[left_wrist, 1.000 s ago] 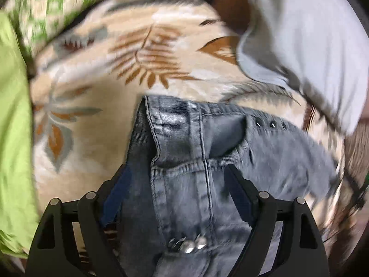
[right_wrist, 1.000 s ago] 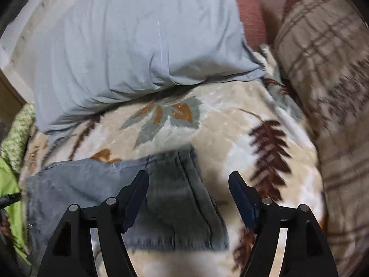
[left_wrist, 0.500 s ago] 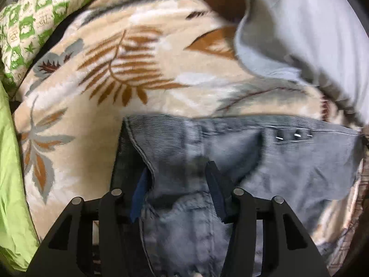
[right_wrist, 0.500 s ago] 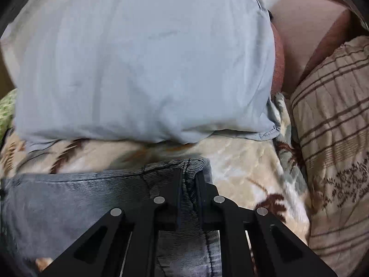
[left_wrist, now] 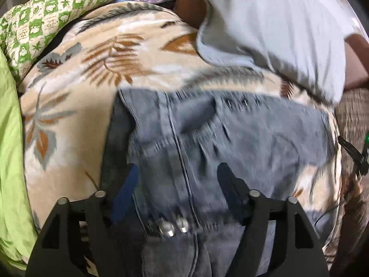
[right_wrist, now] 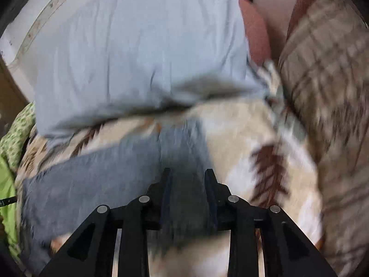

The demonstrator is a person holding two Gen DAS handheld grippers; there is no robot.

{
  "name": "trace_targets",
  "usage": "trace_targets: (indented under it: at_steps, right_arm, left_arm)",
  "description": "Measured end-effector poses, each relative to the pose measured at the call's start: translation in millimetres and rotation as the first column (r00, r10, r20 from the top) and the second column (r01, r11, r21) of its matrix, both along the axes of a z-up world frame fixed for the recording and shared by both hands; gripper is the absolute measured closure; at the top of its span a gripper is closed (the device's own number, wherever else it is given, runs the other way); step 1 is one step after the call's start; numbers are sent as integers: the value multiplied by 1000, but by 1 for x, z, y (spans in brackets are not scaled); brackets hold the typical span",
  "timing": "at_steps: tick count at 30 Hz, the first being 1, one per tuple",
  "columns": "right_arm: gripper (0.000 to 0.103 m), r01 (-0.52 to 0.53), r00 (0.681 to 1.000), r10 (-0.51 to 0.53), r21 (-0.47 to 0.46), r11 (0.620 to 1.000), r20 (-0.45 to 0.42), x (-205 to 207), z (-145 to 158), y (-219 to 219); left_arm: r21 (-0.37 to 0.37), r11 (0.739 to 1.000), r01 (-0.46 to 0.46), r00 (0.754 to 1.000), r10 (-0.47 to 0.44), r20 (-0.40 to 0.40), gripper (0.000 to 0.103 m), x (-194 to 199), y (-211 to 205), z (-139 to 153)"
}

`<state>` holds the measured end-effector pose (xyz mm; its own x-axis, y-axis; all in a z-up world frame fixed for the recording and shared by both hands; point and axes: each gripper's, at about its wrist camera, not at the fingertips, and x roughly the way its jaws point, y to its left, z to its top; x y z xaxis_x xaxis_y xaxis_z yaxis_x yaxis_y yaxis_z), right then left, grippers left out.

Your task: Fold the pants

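My left gripper (left_wrist: 177, 173) and right gripper (right_wrist: 187, 180) have just been opening, and both stand apart over the grey pants (left_wrist: 253, 138), pinching nothing. The pants lie folded on the leafy blanket (left_wrist: 76, 106). I should press the fold flat and square the edges.

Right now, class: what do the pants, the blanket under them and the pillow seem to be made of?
Pants: grey denim, likely; visible seams, stitched pocket, metal rivets and buttons.
Blanket: soft plush or fleece, apparently; matte, fuzzy surface with a printed leaf pattern.
Pillow: smooth woven cover, perhaps cotton; fine creases, no sheen.
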<state>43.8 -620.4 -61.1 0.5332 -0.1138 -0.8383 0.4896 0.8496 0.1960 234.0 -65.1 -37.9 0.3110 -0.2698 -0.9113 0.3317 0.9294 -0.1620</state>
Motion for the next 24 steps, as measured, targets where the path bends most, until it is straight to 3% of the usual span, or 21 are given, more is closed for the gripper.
trace_targets:
  at_steps: [2,5,8,9,10,12,16,20,24]
  right_arm:
    - [77,32,996,-31,8,999,-83,1,-25,1]
    - [75,85,995,-84,19,996,-46,-4,-18,1]
    - [73,86,996,-87,28,996,12,-12,11,4]
    - [65,79,996,-80,15,997,44,-15,24,3]
    - [50,79,995,-79,-2,997,65,-21,35,3]
    - [36,92,992,-89,-32,995,88,-25,51,-2]
    - [35,109,992,-109,4,994,67,-10,54,-22]
    - [35,105,994,-107,54,993,32,16,35,-36]
    - [35,84,996,-83,37,996,-19,54,5,-39]
  left_arm:
    - [102,995,18,999,-14,-39,32,-12,-7,-31]
    - [192,981,23,999,-14,-52,29,-22,-10,-48]
    - [128,992,-5,999,12,-53,30,-20,6,-20]
    - [100,995,-28,999,30,-23,30,-18,15,-5]
    - [88,995,-52,999,51,6,30,-14,22,6]
    - [54,991,-122,992,119,50,28,3,42,30]
    - [-24,982,-188,982,187,-35,21,41,58,34]
    - [-38,973,-228,956,216,-196,21,77,53,-1]
    - [-12,971,-240,955,234,-183,21,91,49,-8]
